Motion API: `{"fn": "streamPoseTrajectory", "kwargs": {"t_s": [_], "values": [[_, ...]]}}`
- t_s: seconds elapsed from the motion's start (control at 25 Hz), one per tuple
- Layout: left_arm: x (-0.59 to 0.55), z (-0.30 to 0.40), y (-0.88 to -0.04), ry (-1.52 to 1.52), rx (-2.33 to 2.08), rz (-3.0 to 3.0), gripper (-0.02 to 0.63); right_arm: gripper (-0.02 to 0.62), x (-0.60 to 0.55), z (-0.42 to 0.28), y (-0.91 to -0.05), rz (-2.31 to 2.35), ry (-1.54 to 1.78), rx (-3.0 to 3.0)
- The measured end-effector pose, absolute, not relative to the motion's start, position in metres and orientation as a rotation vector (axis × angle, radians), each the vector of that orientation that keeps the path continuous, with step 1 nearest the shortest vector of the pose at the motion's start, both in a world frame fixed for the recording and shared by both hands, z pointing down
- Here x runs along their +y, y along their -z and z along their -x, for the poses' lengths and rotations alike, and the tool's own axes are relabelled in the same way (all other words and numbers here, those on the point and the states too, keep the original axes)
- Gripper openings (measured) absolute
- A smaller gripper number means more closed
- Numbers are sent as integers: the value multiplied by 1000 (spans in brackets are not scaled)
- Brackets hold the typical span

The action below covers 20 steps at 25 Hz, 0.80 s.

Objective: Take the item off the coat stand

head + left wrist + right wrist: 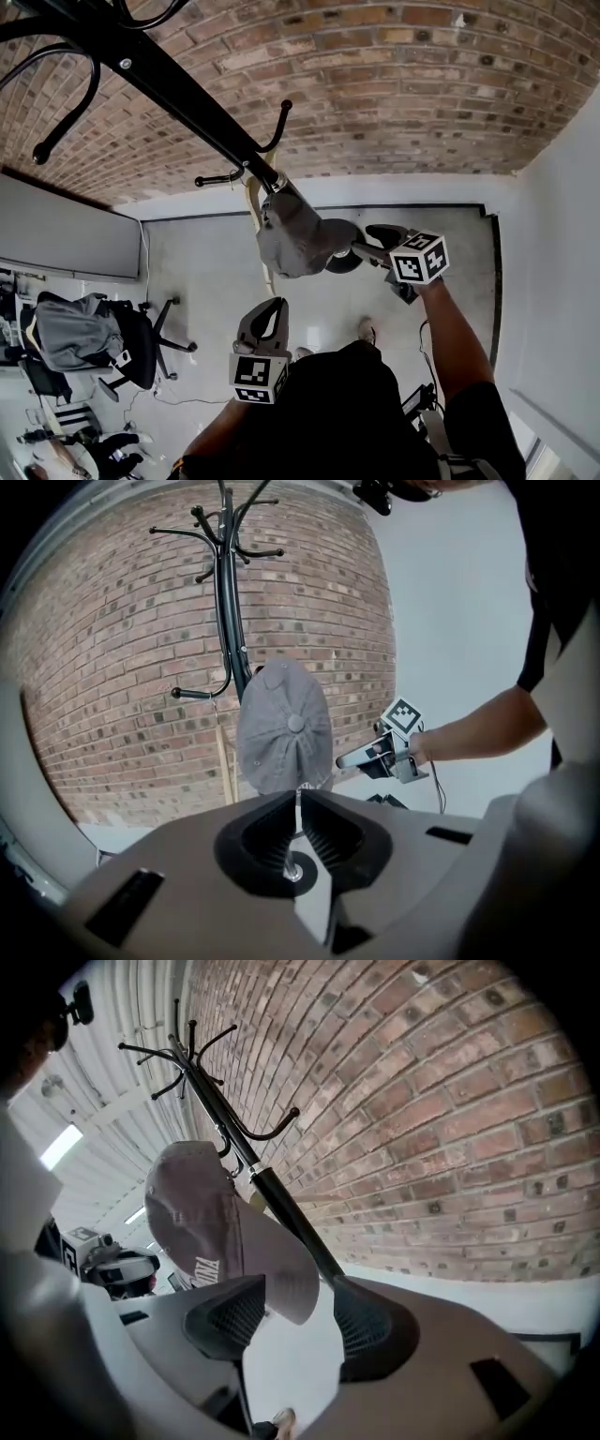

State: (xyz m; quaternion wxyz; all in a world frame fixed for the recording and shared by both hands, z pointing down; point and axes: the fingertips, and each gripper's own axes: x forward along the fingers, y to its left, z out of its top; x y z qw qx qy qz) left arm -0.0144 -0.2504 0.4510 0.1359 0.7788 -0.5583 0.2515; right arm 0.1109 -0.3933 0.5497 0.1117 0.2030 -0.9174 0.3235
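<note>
Grey cap (295,242) hung on lower hook of black coat stand (178,89), before brick wall (394,84). Right gripper (292,1321) at cap: jaws spread wide, brim between pads, not clamped. Left gripper (298,832) nearer, left of cap, apart from it: jaws pressed together, empty.

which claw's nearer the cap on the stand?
Right. The right claw is open with the cap brim between its jaws; the left claw is shut, well back, facing its crown.
</note>
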Motion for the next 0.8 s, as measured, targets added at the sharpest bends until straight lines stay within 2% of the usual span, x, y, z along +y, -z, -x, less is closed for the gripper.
{"fn": "streamPoseTrajectory", "kwargs": {"t_s": [0.44, 0.8], "values": [[-245, 23, -459, -875, -1656, -2160, 34, 210, -398, -80, -560, -133, -974, -2722], [-241, 29, -459, -911, -1690, -2129, 34, 209, -362, -82, -560, 163, -1065, -2727]]}}
